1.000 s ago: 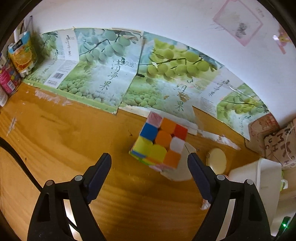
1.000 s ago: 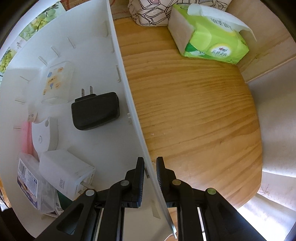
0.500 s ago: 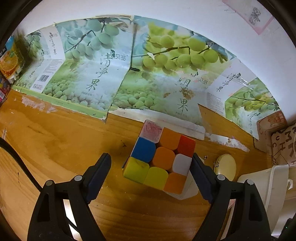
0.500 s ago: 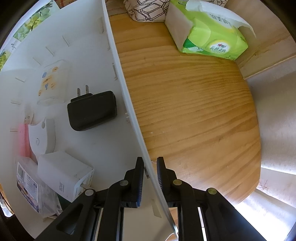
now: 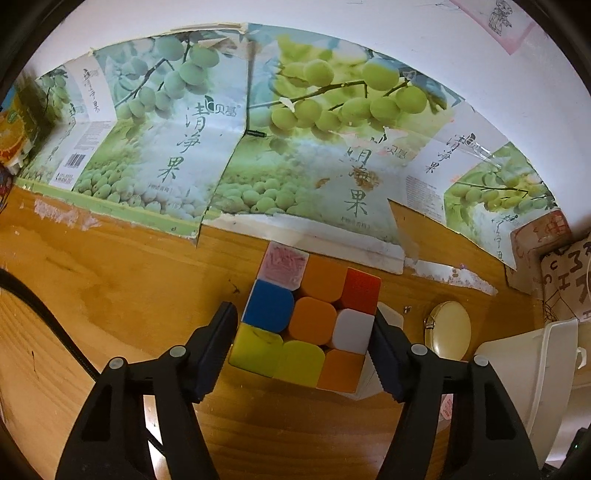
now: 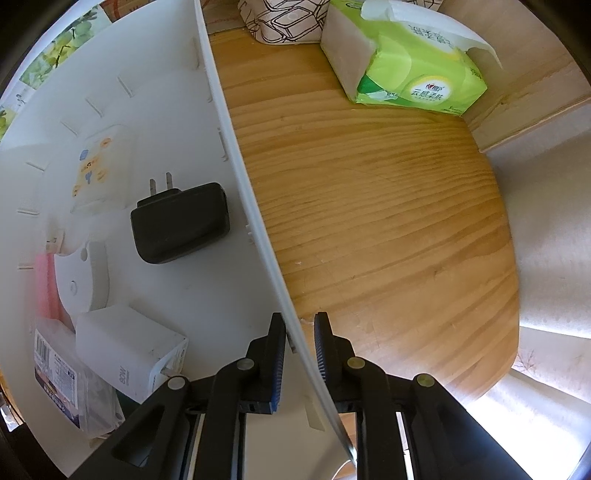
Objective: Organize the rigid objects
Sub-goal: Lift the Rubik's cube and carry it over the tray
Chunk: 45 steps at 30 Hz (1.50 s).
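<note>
A scrambled puzzle cube (image 5: 310, 321) lies on the wooden table (image 5: 110, 295), partly on a flat white piece (image 5: 388, 316). My left gripper (image 5: 304, 332) straddles the cube and its jaws are closing. The pads stand right at the cube's two sides, and I see no firm squeeze. My right gripper (image 6: 300, 332) points down and is shut on the side wall of a white storage bin (image 6: 236, 155). The bin holds a black plug adapter (image 6: 181, 221), a white charger (image 6: 125, 347), a small printed white box (image 6: 92, 170) and a barcoded packet (image 6: 55, 387).
A round cream disc (image 5: 448, 328) lies right of the cube, with the white bin's corner (image 5: 532, 362) beyond it. Grape-printed cardboard (image 5: 229, 140) lines the back wall. A green tissue pack (image 6: 410, 62) and a patterned pouch (image 6: 284, 22) sit on the wood beside the bin.
My left gripper came forward and down until the cube sat between its fingers, and the fingers closed in to the cube's sides. The right gripper kept its hold on the bin wall.
</note>
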### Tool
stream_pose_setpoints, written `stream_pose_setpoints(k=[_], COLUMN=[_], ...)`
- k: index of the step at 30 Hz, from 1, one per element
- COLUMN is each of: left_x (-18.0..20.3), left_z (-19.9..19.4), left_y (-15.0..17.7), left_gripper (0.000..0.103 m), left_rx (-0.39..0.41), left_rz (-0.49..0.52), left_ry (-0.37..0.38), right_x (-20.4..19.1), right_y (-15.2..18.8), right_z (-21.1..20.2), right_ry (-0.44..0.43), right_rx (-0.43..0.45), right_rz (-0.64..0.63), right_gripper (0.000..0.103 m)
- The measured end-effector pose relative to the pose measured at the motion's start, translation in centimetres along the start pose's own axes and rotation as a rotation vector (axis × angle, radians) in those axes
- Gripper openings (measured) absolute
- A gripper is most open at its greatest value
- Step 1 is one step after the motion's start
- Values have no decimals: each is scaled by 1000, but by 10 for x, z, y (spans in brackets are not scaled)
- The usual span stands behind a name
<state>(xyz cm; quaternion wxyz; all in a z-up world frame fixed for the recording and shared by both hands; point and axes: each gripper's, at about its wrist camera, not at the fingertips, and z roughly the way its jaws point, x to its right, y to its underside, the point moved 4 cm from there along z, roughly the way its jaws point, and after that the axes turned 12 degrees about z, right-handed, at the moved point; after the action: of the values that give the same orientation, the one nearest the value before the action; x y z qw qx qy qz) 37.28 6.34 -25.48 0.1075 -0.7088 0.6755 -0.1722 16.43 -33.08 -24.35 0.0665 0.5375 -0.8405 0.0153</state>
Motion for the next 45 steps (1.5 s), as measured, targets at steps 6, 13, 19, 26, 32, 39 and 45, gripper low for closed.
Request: stream_pose_setpoints(k=[6, 13, 19, 26, 32, 39, 45], left_x=[-2, -2, -7, -1, 12, 23, 35], left_z=[-8, -19, -32, -51, -69, -93, -116], left_y=[14, 34, 52, 74, 99, 129, 146], left_gripper=[70, 67, 65, 64, 64, 64, 64], left_rx=[-28, -18, -22, -36, -41, -32, -1], left_rz=[-21, -14, -59, -82, -90, -155, -195], left_ry=[-1, -16, 3, 2, -4, 3, -7], right_x=[-2, -2, -3, -1, 1, 1, 2], right_y=[1, 4, 8, 13, 21, 31, 38], right_z=[-1, -3, -6, -9, -10, -8, -7], right_ry=[6, -6, -19, -50, -68, -84, -110], right_rx=[5, 21, 38, 49, 50, 39, 33], right_rz=[-3, -11, -33, -72, -117, -198, -272], right_gripper=[18, 18, 18, 18, 18, 18, 18])
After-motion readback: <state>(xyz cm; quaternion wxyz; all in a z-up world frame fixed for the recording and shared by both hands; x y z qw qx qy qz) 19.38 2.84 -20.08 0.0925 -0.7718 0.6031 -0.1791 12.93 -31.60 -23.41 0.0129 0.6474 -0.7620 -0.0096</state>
